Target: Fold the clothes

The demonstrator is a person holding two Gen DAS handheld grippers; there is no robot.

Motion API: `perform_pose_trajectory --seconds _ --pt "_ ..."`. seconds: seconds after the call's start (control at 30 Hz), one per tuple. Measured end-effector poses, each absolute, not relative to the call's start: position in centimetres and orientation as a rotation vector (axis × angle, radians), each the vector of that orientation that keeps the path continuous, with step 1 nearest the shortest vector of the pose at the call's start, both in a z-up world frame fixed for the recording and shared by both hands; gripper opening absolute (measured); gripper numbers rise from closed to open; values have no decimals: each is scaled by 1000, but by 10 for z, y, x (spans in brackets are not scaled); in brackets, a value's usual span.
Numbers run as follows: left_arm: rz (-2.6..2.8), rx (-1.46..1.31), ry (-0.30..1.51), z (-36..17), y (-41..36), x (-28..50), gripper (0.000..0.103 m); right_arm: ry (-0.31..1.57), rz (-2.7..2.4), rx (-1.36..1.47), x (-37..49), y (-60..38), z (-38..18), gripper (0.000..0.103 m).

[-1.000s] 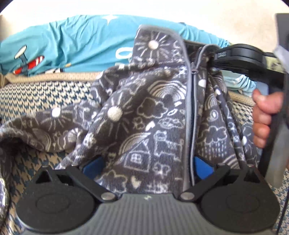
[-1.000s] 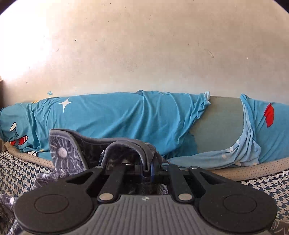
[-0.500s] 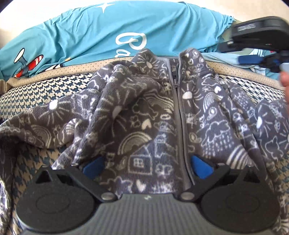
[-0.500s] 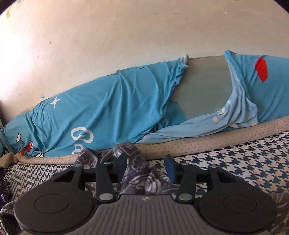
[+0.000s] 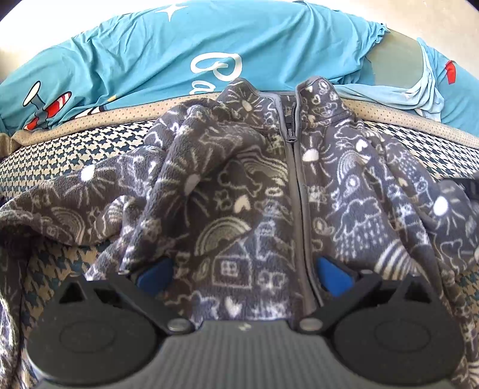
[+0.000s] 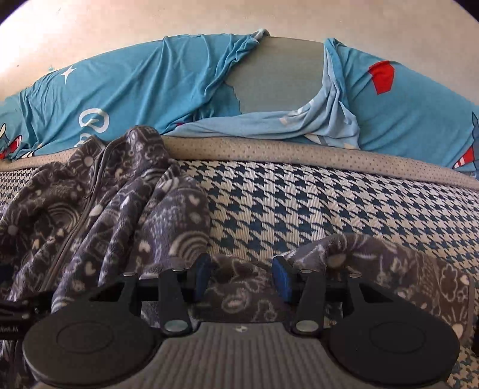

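Two grippers work low over one garment, a dark grey fleece jacket (image 5: 239, 191) printed with white doodles of suns, rainbows and houses, which lies front-up on the houndstooth-patterned sofa seat (image 6: 329, 209). Nearest in the left wrist view, the left gripper (image 5: 244, 275) sits at the bottom centre of the frame with its jaws spread wide; the jacket's hem drapes between and over the blue pads (image 5: 155, 273), so the cloth lies in the gap without being pinched. That reads as a straddle of the bottom edge near the grey zipper (image 5: 295, 191), probably to line the garment up square before a fold. In the right wrist view the right gripper (image 6: 241, 276) occupies the lower centre, jaws parted to a middling width, with a rumpled sleeve (image 6: 374, 263) running across the lower right of the frame and a hump of it between the pads; it appears loose there, not gripped. Both tools point forward along the seat, held nearly level and close to the cushion. Farther up, the zipper runs to the stand-up collar (image 5: 317, 92) at upper centre, which leans against the beige dotted piping (image 6: 299, 152) of the seat back. Beyond it, a bright blue cartoon-print sheet (image 6: 143, 89) covers the backrest, under a pale wall (image 6: 209, 18).
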State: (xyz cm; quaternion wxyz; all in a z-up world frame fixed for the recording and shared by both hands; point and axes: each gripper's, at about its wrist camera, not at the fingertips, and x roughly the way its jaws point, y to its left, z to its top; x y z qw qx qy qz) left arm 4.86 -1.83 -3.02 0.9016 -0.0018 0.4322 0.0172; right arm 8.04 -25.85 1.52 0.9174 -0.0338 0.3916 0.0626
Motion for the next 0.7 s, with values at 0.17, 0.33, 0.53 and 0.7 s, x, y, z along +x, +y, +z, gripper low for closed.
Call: perform_pose_trajectory --seconds 0.17,0.33,0.53,0.7 --pt "38 14 881 -32 -19 48 103 885 123 -96 58 -261 5 45" --pt "39 20 875 -32 -21 48 103 760 100 2 52 -271 25 45" --pt "44 27 871 -33 -23 48 103 691 182 212 74 -271 27 45" --pt "40 26 872 -33 -21 49 103 754 211 219 94 -253 5 45"
